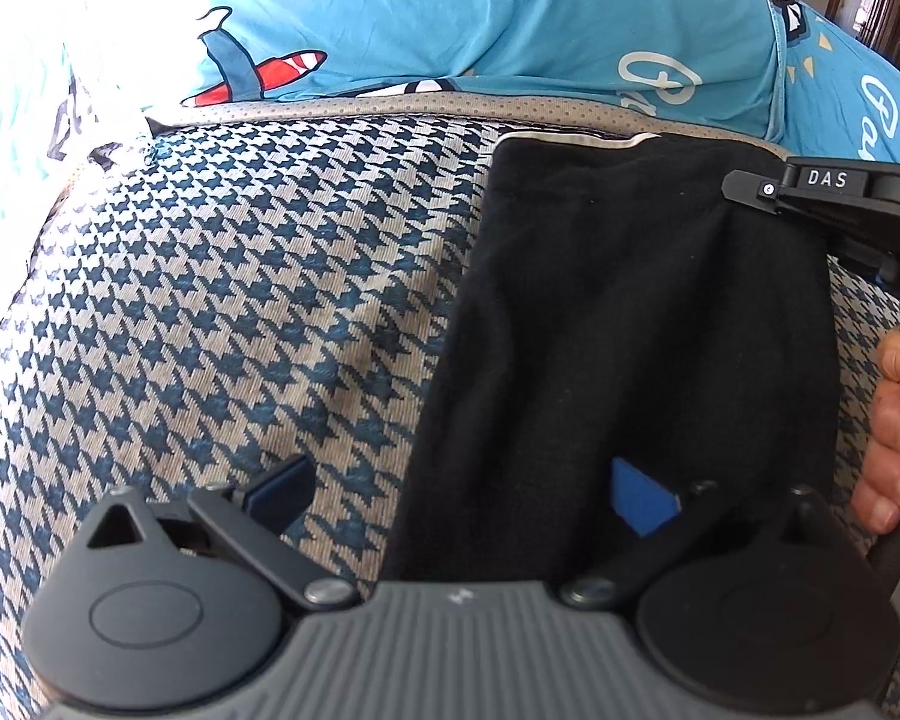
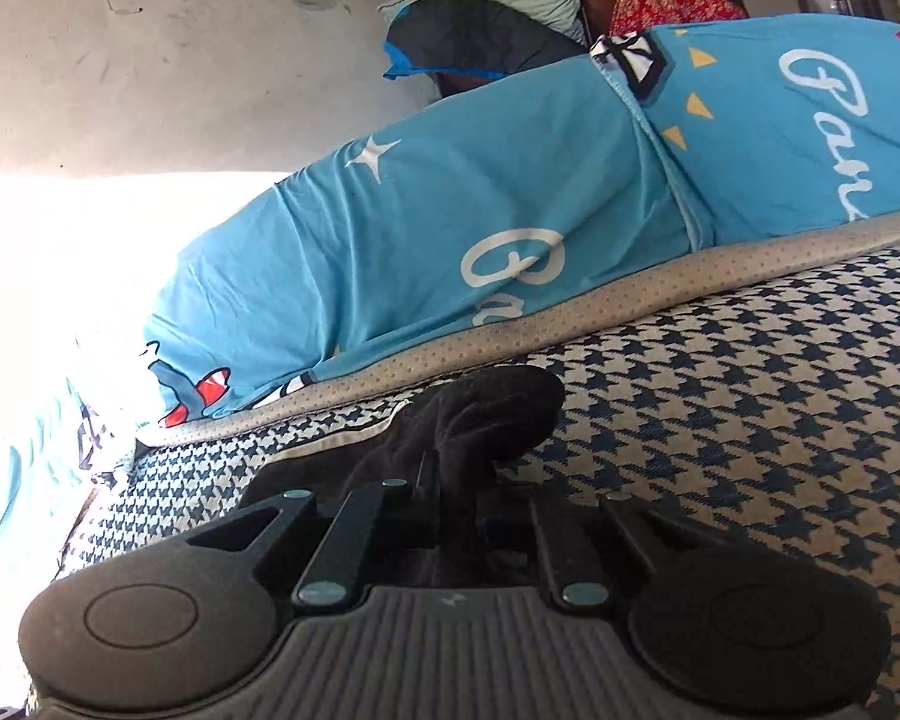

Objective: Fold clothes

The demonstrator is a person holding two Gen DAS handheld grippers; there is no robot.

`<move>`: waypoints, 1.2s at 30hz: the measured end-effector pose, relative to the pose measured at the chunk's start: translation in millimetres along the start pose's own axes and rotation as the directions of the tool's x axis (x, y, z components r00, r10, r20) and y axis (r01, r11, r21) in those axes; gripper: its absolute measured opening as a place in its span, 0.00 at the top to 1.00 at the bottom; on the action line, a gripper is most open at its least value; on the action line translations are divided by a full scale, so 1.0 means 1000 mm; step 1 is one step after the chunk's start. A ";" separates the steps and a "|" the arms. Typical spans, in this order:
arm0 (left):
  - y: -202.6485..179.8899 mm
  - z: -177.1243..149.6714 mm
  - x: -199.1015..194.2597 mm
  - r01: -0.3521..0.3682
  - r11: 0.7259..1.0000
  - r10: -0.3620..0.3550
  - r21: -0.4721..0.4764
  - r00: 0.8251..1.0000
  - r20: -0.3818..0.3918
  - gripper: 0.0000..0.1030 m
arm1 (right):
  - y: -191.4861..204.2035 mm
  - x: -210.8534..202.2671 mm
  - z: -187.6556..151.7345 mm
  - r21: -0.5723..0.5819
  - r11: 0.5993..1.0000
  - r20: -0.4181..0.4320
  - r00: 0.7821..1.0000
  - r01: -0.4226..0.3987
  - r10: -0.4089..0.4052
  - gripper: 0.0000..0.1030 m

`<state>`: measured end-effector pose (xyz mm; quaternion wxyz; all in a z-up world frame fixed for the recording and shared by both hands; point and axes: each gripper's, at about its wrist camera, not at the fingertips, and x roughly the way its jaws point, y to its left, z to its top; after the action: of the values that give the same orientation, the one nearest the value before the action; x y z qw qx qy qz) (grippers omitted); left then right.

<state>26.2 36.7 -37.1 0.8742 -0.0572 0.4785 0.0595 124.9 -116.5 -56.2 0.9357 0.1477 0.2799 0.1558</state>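
The black knit garment (image 1: pixel 630 330) lies flat on the blue-and-beige houndstooth woven cover (image 1: pixel 210 300), its far edge near the cover's dotted beige border. The right tool (image 2: pixel 450 468) is pinched closed on a bunched corner of it. The left tool (image 1: pixel 462 486) hangs wide open over its near edge, gripping nothing. Behind lies a bright blue printed quilt (image 1: pixel 480 12).

Two wrist fisheyes close above the houndstooth cushion (image 1: pixel 210 312), both facing the blue bedding (image 2: pixel 450 210) behind.
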 end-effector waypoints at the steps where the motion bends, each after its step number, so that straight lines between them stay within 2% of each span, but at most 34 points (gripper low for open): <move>1: 0.000 -0.001 -0.003 0.004 1.000 -0.004 0.003 1.000 0.004 0.00 | -0.003 -0.005 0.003 0.003 1.000 0.016 1.000 0.020 -0.020 0.90; 4: -0.003 -0.006 -0.011 0.016 1.000 -0.017 0.025 1.000 0.023 0.00 | -0.016 -0.023 0.012 0.022 0.996 0.063 0.994 0.088 -0.089 0.91; 7: -0.005 -0.009 -0.016 0.013 0.999 -0.015 0.049 0.999 0.037 0.00 | -0.035 -0.045 0.020 0.060 0.980 0.097 0.976 0.191 -0.196 0.91; 10: -0.004 -0.008 -0.017 0.015 0.999 -0.017 0.043 0.999 0.038 0.00 | -0.061 -0.072 0.025 0.074 0.945 0.115 0.938 0.320 -0.326 0.91; 13: -0.004 -0.008 -0.016 0.016 0.999 -0.017 0.030 0.999 0.033 0.00 | -0.088 -0.091 0.026 0.120 0.900 0.096 0.898 0.418 -0.430 0.91; 17: -0.006 -0.010 -0.015 0.018 1.000 -0.018 0.018 0.999 0.026 0.00 | -0.118 -0.111 0.022 0.159 0.823 0.044 0.829 0.545 -0.557 0.90; 21: -0.017 -0.016 -0.013 0.015 0.999 -0.016 0.048 1.000 0.021 0.00 | -0.138 -0.119 0.017 0.172 0.792 -0.015 0.806 0.585 -0.592 0.89; 24: -0.023 -0.019 -0.012 0.015 0.998 -0.016 0.064 1.000 0.023 0.00 | -0.143 -0.130 0.017 0.173 0.763 -0.020 0.776 0.623 -0.630 0.75; 26: -0.025 -0.021 -0.011 0.009 0.997 -0.011 0.071 1.000 0.022 0.00 | -0.141 -0.143 0.018 0.181 0.776 0.000 0.789 0.605 -0.615 0.71; 30: -0.026 -0.025 -0.012 0.021 0.997 -0.021 0.073 1.000 0.010 0.00 | -0.130 -0.159 0.018 0.188 0.841 0.009 0.855 0.508 -0.518 0.70; 33: -0.025 -0.031 -0.013 0.025 0.996 -0.025 0.086 1.000 -0.001 0.00 | -0.123 -0.162 0.012 0.205 0.888 -0.037 0.910 0.412 -0.414 0.69; 36: -0.025 -0.037 -0.016 0.019 0.995 -0.019 0.101 1.000 0.001 0.00 | -0.112 -0.165 0.002 0.216 0.916 -0.083 0.942 0.337 -0.326 0.69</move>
<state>-9.2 5.2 -41.9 0.8769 -0.0176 0.4795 0.0270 18.2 -280.7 -16.9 0.9189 0.2005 0.3380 -0.0347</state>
